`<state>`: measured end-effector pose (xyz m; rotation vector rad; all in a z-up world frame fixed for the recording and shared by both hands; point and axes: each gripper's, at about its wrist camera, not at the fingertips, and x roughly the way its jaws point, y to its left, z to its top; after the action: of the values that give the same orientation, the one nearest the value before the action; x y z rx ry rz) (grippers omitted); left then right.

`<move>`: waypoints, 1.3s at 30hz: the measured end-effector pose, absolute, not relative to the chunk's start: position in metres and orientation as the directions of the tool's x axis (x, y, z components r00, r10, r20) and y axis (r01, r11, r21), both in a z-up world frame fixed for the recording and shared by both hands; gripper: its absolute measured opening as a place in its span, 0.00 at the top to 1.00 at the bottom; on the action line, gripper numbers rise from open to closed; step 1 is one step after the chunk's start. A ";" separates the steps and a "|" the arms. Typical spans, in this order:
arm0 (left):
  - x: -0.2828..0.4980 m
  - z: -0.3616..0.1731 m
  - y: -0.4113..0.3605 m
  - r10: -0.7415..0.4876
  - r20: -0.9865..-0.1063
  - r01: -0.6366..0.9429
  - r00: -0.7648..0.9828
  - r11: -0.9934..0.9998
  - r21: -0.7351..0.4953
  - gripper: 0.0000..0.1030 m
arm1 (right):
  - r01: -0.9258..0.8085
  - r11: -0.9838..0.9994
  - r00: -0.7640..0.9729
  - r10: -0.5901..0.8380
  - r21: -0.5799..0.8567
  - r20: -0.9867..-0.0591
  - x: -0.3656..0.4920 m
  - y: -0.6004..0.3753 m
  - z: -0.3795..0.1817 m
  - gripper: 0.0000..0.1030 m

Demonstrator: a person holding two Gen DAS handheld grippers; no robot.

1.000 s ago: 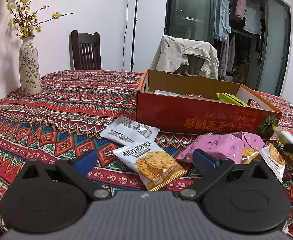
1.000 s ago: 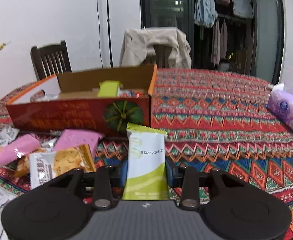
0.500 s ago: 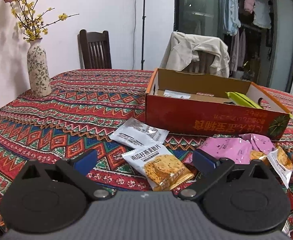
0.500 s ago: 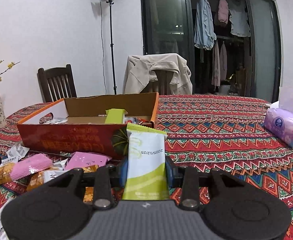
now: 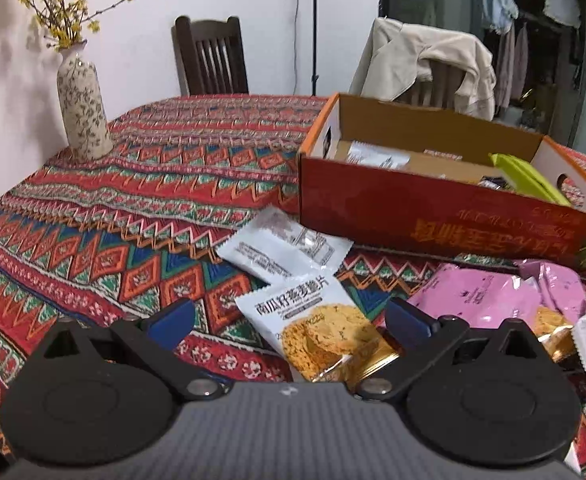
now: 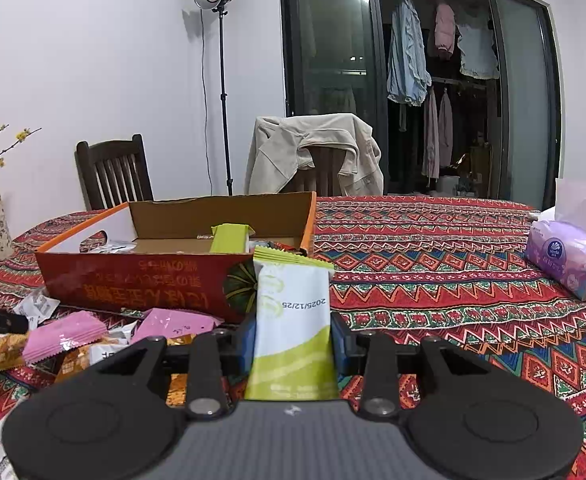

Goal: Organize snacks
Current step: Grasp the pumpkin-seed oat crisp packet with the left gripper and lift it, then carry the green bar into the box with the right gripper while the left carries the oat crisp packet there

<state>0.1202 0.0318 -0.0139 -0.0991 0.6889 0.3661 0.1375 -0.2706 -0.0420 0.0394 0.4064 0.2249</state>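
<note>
Two handheld grippers are working over a table (image 5: pixel 197 168) spread with a red patterned cloth. At far left, a flowered vase (image 5: pixel 83 110) of yellow blossoms is standing near the wall, with a dark wooden chair (image 5: pixel 213 56) behind the table. The left gripper (image 5: pixel 289 322) is hovering low over the cloth with its jaws standing wide apart and holding nothing; a cookie packet (image 5: pixel 317 330) printed with a golden biscuit is lying flat between the blue fingertips (image 5: pixel 171 320), touched by neither. A white packet (image 5: pixel 283 250) is lying just beyond it, partly under its top edge, and pink packets (image 5: pixel 481 294) are crowding together to the right with more biscuit packets beside them. Behind the loose snacks, an open red cardboard box (image 5: pixel 445 220) is sitting on the cloth, holding a white packet and a green one inside. A beige jacket (image 5: pixel 421 60) is hanging over a second chair beyond the box. In the right wrist view, the right gripper (image 6: pixel 293 340) is clamping a green-and-white packet (image 6: pixel 293 320) upright between nearly closed jaws, just in front of the box's near right corner (image 6: pixel 237 284). A light stand (image 6: pixel 217 80) is standing against the back wall, and a purple tissue pack (image 6: pixel 565 256) is resting at the far right of the table.
</note>
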 end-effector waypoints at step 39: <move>0.110 -0.018 0.039 0.280 -0.620 -0.380 0.733 0.924 -0.032 0.57 | -0.228 0.971 0.895 0.236 0.066 -0.379 0.135 -0.267 -0.042 0.65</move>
<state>0.1101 0.0386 -0.0184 -0.1609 0.6537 0.3644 0.1355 -0.2673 -0.0420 0.0204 0.3950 0.2403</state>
